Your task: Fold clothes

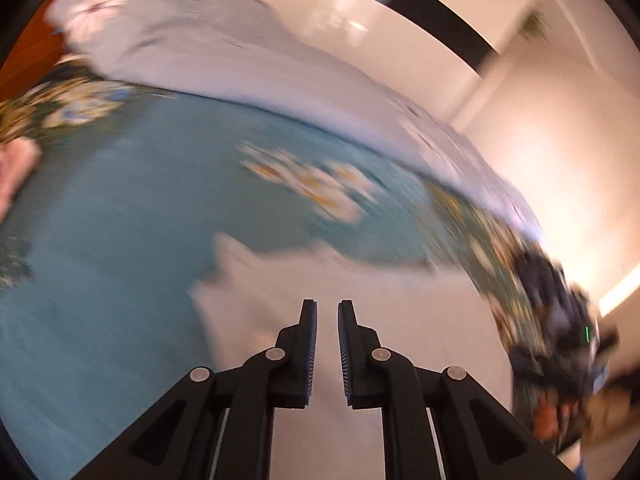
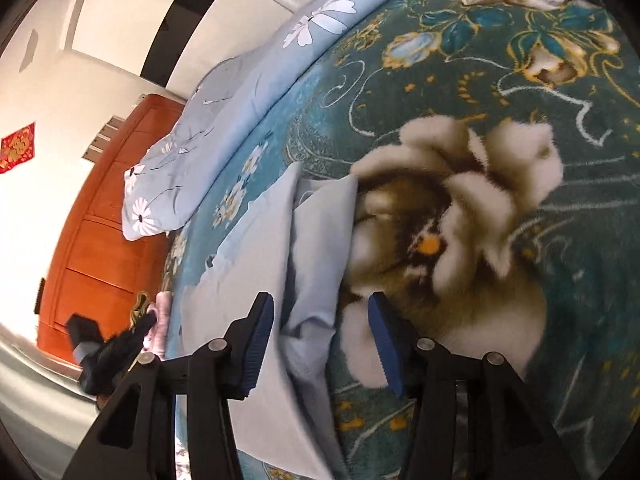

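The pale blue garment (image 2: 256,264) lies on the teal floral blanket (image 2: 520,240) that covers the bed, and everything here is placed against that blanket. In the right wrist view the garment is spread flat along the blanket's left part, its right edge bunched into soft folds (image 2: 320,240) that meet the big white flower (image 2: 460,208) woven into the pile; its far corner points toward the light blue quilt (image 2: 224,120) heaped along the blanket's far-left border.

The right gripper (image 2: 320,328) hangs just above the garment's folded edge with its jaws wide apart, the folds lying between the two blue pads and nothing clamped. To the right of the garment the blanket runs bare and broad across the flower pattern.

The left wrist view is heavily blurred; the left gripper (image 1: 328,320) shows its jaws drawn close with only a narrow slit between them, and no cloth can be seen inside that slit. It is over the garment (image 1: 320,280), whose ragged far edge gives way to open blanket (image 1: 120,200) beyond; past that lies the quilt (image 1: 200,40). A pink cloth (image 1: 16,168) sits at the blanket's left margin; an orange wooden headboard (image 2: 100,220) stands past the blanket's end.
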`<state>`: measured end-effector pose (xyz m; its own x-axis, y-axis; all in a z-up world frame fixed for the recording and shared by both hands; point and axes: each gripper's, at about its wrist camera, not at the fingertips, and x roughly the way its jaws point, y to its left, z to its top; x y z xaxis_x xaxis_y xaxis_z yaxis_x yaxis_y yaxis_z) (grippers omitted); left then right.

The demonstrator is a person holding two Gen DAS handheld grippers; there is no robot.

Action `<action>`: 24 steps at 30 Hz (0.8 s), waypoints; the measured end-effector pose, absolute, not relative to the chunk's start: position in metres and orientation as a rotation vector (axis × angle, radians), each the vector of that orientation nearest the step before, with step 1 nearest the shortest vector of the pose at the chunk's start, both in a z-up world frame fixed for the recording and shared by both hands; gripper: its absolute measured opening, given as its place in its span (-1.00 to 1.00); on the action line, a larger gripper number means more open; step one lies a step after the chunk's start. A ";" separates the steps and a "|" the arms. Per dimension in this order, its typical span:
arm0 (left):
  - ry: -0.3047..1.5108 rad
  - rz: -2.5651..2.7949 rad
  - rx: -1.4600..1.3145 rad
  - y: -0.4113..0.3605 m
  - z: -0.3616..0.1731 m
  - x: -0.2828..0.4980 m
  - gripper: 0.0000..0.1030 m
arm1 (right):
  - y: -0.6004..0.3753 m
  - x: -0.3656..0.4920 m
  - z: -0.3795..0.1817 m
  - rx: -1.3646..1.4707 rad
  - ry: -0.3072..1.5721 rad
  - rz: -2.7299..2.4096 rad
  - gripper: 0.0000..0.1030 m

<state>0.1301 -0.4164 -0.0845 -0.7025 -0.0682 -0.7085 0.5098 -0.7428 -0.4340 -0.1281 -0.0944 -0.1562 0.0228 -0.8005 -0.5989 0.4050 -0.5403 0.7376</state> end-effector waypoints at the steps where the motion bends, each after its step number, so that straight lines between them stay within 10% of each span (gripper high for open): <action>1: 0.897 -2.485 1.028 -0.400 -0.089 0.123 -0.75 | -0.099 -0.124 -0.157 1.396 -0.449 -1.648 -0.01; 4: 0.934 -2.480 1.118 -0.367 -0.110 0.105 -0.75 | -0.112 -0.115 -0.161 1.417 -0.434 -1.673 -0.02; 11: 1.216 -2.426 1.164 -0.340 -0.158 0.096 -0.79 | -0.114 -0.114 -0.161 1.500 -0.497 -1.705 -0.69; 24: 1.258 -2.344 0.937 -0.359 -0.143 0.213 -0.77 | -0.198 -0.067 -0.046 1.373 -0.131 -1.798 -0.75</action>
